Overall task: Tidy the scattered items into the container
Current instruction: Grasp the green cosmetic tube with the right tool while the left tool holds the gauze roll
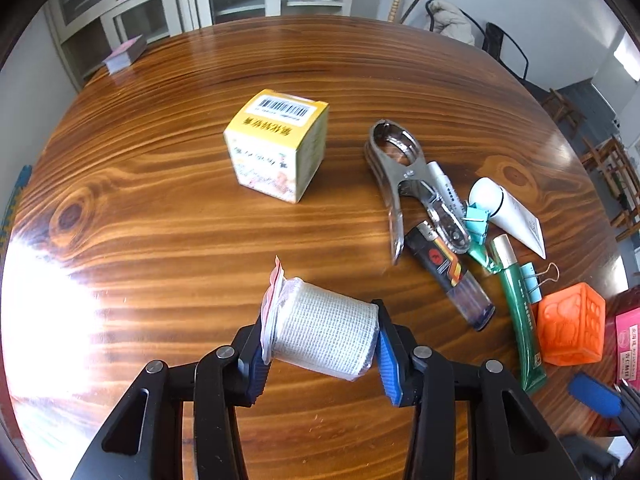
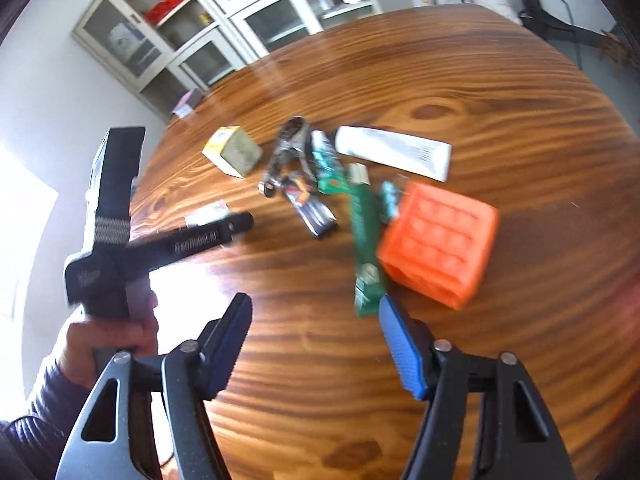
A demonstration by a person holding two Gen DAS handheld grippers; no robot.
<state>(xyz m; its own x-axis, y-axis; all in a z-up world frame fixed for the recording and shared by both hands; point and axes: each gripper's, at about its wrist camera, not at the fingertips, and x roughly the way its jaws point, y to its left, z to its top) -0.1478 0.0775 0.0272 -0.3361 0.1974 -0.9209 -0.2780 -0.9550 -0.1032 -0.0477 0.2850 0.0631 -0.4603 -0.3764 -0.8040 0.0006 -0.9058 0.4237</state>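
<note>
**A:** ok so what's the left hand-held gripper (image 1: 320, 354) got? Its blue ribbed pads (image 1: 389, 364) look clamped on something white.

**B:** yep, it's pinching a roll of white mesh tape (image 1: 326, 334) in clear plastic wrap, lying sideways between the pads, one pad on each flat end. There's a crinkled flap with a red edge sticking up on the left end. The roll sits low over the glossy wooden table (image 1: 160, 208).

**A:** and the right hand-held gripper (image 2: 316, 344)?

**B:** its jaws stand apart, nothing between them, just bare striped wood grain. The bottom end of the green tube (image 2: 364, 240) is right by its right pad. That view is blurry.

**A:** what else is around?

**B:** past the roll there's a yellow cardboard box (image 1: 276, 144) with a barcode on top, standing on its own. To the right is the clutter: a shiny metal clamp-like tool (image 1: 400, 176), a black lighter (image 1: 450, 272), a white tube (image 1: 516, 216), teal binder clips (image 1: 476, 220), then a bumpy orange cube (image 1: 570, 324) just beside the green tube. All bunched up and partly overlapping.

**A:** container?

**B:** can't make one out, only a pinkish box edge (image 1: 628, 340) at the far right.
</note>
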